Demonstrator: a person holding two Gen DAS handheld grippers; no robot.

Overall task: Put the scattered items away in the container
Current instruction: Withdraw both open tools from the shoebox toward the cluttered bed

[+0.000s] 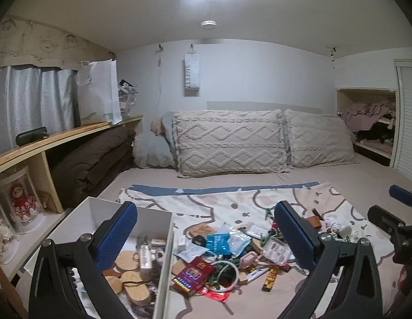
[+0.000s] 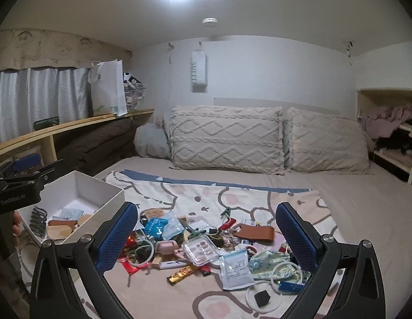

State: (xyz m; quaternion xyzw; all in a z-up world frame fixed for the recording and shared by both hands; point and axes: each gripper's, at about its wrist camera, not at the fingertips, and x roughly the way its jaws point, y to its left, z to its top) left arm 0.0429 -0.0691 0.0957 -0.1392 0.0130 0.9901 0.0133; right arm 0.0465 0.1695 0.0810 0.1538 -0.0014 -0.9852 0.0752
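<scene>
A white open box sits at the left of a patterned cloth on the bed, holding wooden discs and other small things. A heap of scattered items lies to its right: blue packets, a clear nail case, a brown leather tag, a red box, white rings. My left gripper hangs open over the box's right wall and the heap. My right gripper hangs open above the heap, holding nothing.
Two knitted pillows lean on the headboard behind the cloth. A wooden shelf with a folded brown blanket runs along the left. An open closet is at the right. Bare sheet lies between cloth and pillows.
</scene>
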